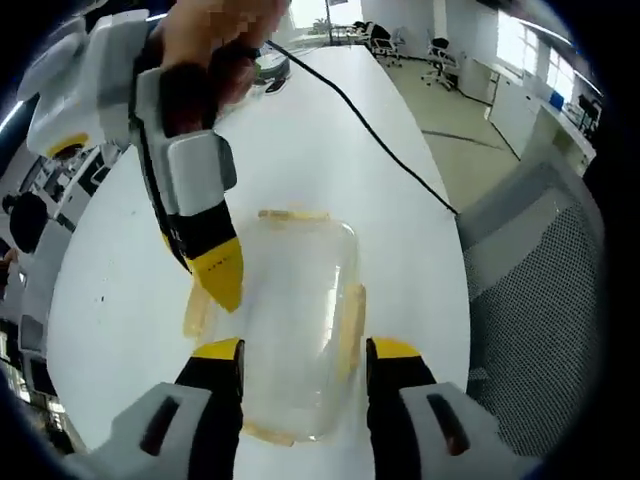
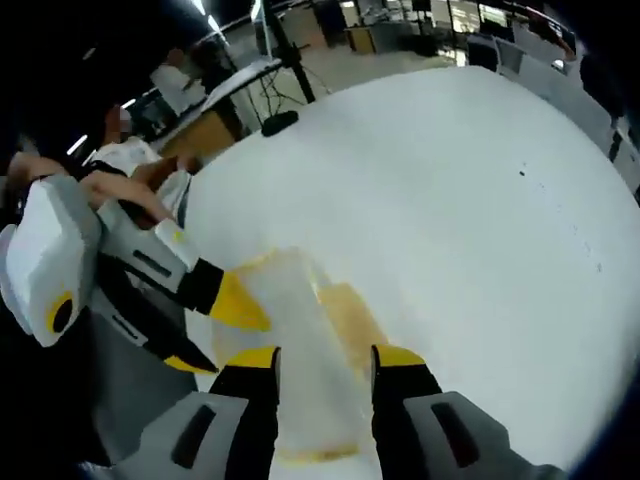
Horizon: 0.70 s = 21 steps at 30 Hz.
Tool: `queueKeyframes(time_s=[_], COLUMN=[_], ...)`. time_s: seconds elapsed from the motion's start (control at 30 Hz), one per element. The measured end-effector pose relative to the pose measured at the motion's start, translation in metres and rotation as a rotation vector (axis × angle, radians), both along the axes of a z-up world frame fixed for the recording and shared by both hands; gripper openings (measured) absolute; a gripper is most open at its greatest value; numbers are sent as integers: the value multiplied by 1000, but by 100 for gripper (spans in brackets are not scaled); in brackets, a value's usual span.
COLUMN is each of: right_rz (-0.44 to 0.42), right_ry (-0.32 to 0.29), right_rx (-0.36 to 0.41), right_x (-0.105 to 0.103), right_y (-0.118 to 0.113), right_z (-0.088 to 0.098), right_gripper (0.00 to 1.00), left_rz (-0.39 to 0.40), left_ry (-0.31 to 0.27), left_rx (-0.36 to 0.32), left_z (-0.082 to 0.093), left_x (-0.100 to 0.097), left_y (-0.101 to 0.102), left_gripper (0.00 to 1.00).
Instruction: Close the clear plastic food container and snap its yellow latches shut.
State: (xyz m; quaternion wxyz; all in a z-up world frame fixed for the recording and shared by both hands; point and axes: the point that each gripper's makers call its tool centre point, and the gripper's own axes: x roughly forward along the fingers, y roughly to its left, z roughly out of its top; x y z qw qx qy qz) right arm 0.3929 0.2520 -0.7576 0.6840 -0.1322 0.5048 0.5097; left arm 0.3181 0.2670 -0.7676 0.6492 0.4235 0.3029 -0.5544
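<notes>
Clear plastic container (image 1: 300,320) looks light, slick and springy between my left gripper's (image 1: 303,352) wide jaws; right gripper (image 2: 325,358) wide too, so press yellow latches (image 1: 350,325).

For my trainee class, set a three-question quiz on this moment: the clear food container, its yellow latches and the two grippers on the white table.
1. True or false: in the left gripper view, the container lies between the left gripper jaws.
2. In the left gripper view, the right gripper has its yellow tip at: A) the container's left edge, by a yellow latch; B) the black cable; C) the mesh chair.
3. Fill in: the container rests on a ____ table.

Key: 1 true. 2 A. 3 white.
</notes>
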Motion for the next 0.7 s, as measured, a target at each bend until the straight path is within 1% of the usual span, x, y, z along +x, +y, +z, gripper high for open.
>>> queueKeyframes(time_s=[0.1, 0.13, 0.23, 0.4, 0.5, 0.57, 0.7], right_rz=[34, 40, 65, 90, 113, 128, 150], right_ry=[59, 65, 59, 48, 32, 22, 13], right_rx=[-14, -20, -38, -52, -74, -87, -92], right_x=[-10, -12, -13, -9, -7, -6, -4], right_y=[-1, -1, -1, -1, -4, -4, 1], right_z=[-7, -9, -12, -6, -3, -1, 2], right_gripper=[37, 39, 40, 39, 39, 39, 39], left_rz=[27, 29, 34, 40, 71, 79, 61], left_ry=[-15, -16, -19, -24, -25, -24, -34], left_rx=[-5, -8, -13, -22, -68, -86, -118], left_z=[0, 0, -1, 0, 6, 10, 15], left_x=[2, 1, 0, -1, 0, -1, -4], left_y=[1, 1, 0, 2, 0, -1, -10], left_gripper=[50, 50, 51, 50, 51, 51, 50])
